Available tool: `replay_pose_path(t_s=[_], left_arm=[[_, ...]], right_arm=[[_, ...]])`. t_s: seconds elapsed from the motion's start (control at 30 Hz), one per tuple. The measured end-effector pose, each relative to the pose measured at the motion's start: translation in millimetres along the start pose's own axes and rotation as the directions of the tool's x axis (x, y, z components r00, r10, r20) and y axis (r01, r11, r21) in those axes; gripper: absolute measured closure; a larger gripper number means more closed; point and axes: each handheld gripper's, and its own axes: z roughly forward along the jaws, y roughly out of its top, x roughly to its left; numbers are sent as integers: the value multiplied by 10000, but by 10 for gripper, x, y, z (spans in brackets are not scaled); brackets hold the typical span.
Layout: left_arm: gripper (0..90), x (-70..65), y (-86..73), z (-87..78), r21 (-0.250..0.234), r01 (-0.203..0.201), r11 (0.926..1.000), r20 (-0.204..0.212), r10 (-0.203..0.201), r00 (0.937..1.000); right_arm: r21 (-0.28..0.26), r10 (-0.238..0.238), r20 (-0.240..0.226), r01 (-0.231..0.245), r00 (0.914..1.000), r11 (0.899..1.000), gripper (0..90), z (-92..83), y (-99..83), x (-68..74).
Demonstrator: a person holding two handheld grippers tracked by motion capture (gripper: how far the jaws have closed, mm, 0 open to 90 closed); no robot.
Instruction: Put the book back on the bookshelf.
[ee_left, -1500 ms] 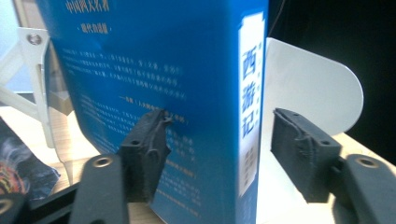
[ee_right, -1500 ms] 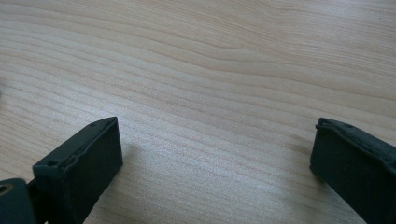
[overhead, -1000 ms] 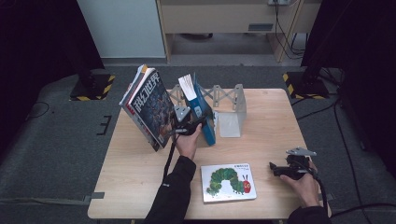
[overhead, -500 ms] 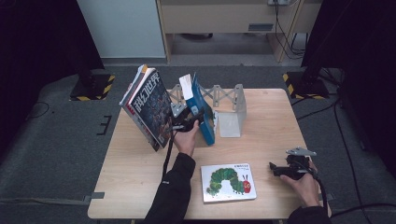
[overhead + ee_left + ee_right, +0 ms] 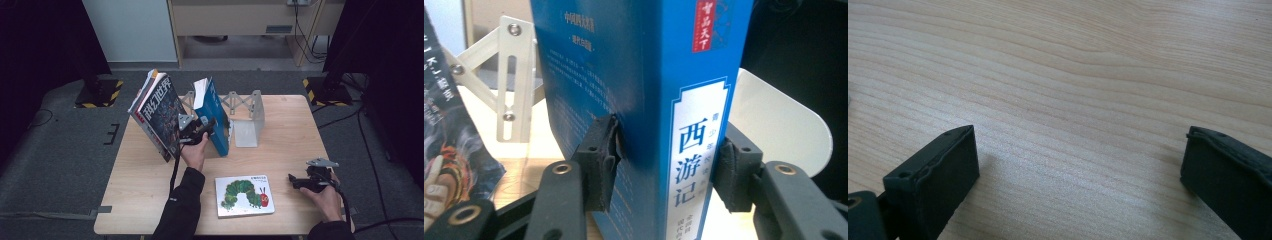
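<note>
Pads of the left gripper (image 5: 664, 167) press on both sides of the blue book (image 5: 649, 90), one on its cover and one past the white spine panel with its Chinese characters; the jaws have just been closing and now pinch the book between them. Seen from the high view, the left gripper (image 5: 200, 131) sits low against the blue book (image 5: 216, 117), which stands on the wooden table (image 5: 280, 150) leaning slightly, its white page edges turned up and back. Just behind and to the right of the book stands a pale metal expanding bookend (image 5: 247, 117), whose riveted lattice arm (image 5: 514, 80) and rounded end plate (image 5: 784, 130) show on either side of the book in the left gripper view. To the left of the hand, a dark-covered magazine (image 5: 157, 112) leans tilted, apart from the blue book, its corner (image 5: 454, 150) showing beside the left jaw. Near the front edge of the table a white picture book with a green caterpillar (image 5: 244, 195) lies flat. The right gripper (image 5: 305, 182) rests near the table's front right corner, well apart from the books, and in its own view its fingers (image 5: 933, 185) stand spread wide over bare wood with nothing between them.
</note>
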Motion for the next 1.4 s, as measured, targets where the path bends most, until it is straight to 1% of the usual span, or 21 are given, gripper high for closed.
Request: replay_pose_path(t_s=[0.1, 0.13, 0.17, 0.2, 0.3, 0.33, 0.4, 0.5, 0.7, 0.73, 0.77, 0.87, 0.9, 0.97, 1.0, 1.1, 1.13, 1.23, 1.33, 1.4], left_arm=[[515, -45, -16, -17, -26, -284, 9996, 47, 284, 9996], [521, -79, -28, -31, -66, -399, 9992, 115, 399, 9991], [524, -79, -28, -31, -66, -399, 9992, 115, 399, 9991], [528, -107, -39, -50, -68, -513, 9987, 219, 514, 9984], [535, -157, -55, -65, -108, -803, 9967, 356, 807, 9961], [536, -178, -62, -69, -126, -871, 9961, 373, 875, 9955], [540, -220, -72, -76, -118, -1151, 9933, 408, 1155, 9925], [545, -280, -84, -92, -100, -1340, 9909, 414, 1343, 9901], [549, -335, -86, -116, -15, -1483, 9889, 377, 1482, 9882], [549, -367, -90, -118, 34, -1637, 9865, 374, 1634, 9858], [549, -367, -90, -118, 34, -1637, 9865, 374, 1634, 9858], [545, -445, -121, -104, -67, -1902, 9817, 344, 1904, 9811], [542, -445, -121, -104, -67, -1902, 9817, 344, 1904, 9811], [530, -459, -128, -95, -100, -1804, 9835, 285, 1806, 9831], [522, -449, -124, -83, -57, -1706, 9853, 363, 1707, 9847], [497, -440, -120, -66, -43, -1690, 9856, 445, 1691, 9846], [486, -436, -118, -45, -31, -1610, 9869, 532, 1610, 9855], [466, -441, -112, -20, -33, -1641, 9864, 552, 1641, 9849], [435, -480, -97, 39, -120, -1538, 9880, 392, 1542, 9873], [406, -501, -84, 73, -94, -1456, 9893, 260, 1458, 9890]], right_arm=[[0, 3, 1, -3, 10000, 10000, 24, 0, 0, 0], [2, 4, 0, -4, 10000, 10000, 24, 0, 0, 1], [2, 4, 0, -4, 10000, 10000, 24, 0, 0, 1], [-15, -19, 10, 19, 10000, 10000, 24, 1, 0, -1], [-8, 2, 7, -2, 10000, 10000, 24, 0, 0, 0], [-9, 1, 7, -1, 10000, 10000, 24, 0, 0, 0], [-9, 3, 7, -3, 10000, 10000, 25, 0, 0, 0], [-12, -27, 5, 27, 10000, 10000, 24, 1, 1, -3], [-13, -30, 1, 30, 10000, 10000, 24, 1, 1, -4], [-7, -23, 0, 23, 10000, 10000, 24, 1, 1, -3], [-7, -23, 0, 23, 10000, 10000, 24, 1, 1, -3], [-12, -29, 0, 29, 10000, 10000, 24, 1, 1, -3], [-9, -29, 5, 29, 10000, 10000, 25, 1, 1, -3], [-13, -36, 10, 36, 10000, 10000, 26, 0, 0, -1], [-9, -37, 6, 37, 10000, 10000, 26, 0, 1, -1], [-9, -36, 6, 36, 10000, 10000, 26, 0, 1, -1], [-11, -39, 6, 39, 10000, 10000, 26, 0, 1, -2], [-11, -39, 6, 39, 10000, 10000, 26, 0, 1, -2], [-7, -35, 3, 35, 10000, 10000, 25, 0, 1, -1], [-9, -35, 0, 35, 10000, 10000, 25, 0, 1, -2]])
